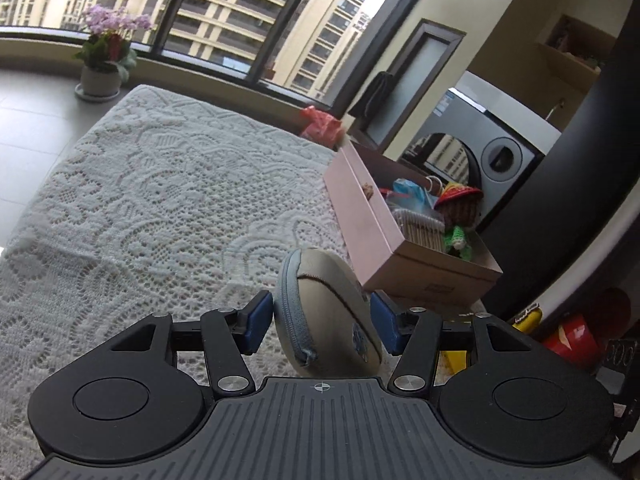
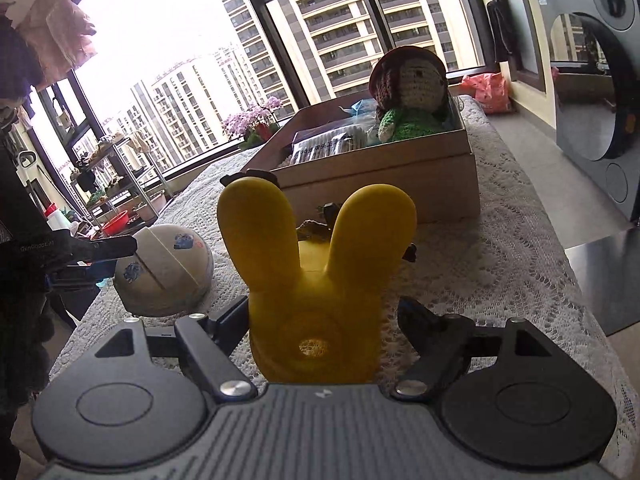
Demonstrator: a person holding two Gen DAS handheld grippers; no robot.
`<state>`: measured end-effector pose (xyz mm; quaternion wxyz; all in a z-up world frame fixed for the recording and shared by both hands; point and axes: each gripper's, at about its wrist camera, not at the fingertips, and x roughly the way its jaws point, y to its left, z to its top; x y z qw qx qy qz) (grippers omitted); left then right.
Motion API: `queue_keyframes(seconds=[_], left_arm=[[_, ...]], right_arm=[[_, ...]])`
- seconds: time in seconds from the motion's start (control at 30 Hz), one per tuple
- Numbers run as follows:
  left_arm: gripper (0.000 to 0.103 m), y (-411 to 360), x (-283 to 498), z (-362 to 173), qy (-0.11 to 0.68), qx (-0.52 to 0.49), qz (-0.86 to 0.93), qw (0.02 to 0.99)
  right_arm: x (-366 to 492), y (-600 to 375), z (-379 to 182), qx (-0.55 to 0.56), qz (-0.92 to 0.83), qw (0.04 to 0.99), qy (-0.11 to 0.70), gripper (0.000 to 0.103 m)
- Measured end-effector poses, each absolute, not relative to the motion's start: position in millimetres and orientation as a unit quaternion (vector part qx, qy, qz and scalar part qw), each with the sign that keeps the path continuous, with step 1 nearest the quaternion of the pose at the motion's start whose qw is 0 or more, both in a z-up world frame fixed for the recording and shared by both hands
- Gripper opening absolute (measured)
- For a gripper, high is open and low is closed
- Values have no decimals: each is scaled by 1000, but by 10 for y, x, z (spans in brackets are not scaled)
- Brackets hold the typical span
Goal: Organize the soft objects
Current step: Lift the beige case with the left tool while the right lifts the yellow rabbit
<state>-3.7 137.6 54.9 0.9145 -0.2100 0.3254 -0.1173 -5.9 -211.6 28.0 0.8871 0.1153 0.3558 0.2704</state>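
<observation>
Your left gripper (image 1: 322,322) has its blue pads closed against a round beige zippered pouch (image 1: 328,312), held above the lace tablecloth (image 1: 160,200) just short of the cardboard box (image 1: 420,276). Your right gripper (image 2: 320,320) clamps a yellow rabbit-eared toy (image 2: 316,272), ears pointing toward that box, where a crocheted doll (image 2: 412,96) leans in the far corner.

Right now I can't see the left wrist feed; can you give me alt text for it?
The left tongs are shut on a round beige zip pouch, held over a white lace cloth. Ahead and to the right stands an open pink box holding a crocheted doll and other items; a washing machine is behind.
</observation>
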Motion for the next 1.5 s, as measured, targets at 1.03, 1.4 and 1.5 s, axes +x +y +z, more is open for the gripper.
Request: queue_keyframes(seconds=[1.03,1.4,1.5], left_arm=[[58,477,629,234,375,-211,-229,873],[45,462,420,540,344,-169,-260,886],[50,483,611,395,373,-182,-263,871]], right_arm=[[-47,-2172,213,136,251,888,360,81],[-119,-2162,237,129,267,893,338,78],[-95,-2149,237,122,269,890,347,78]])
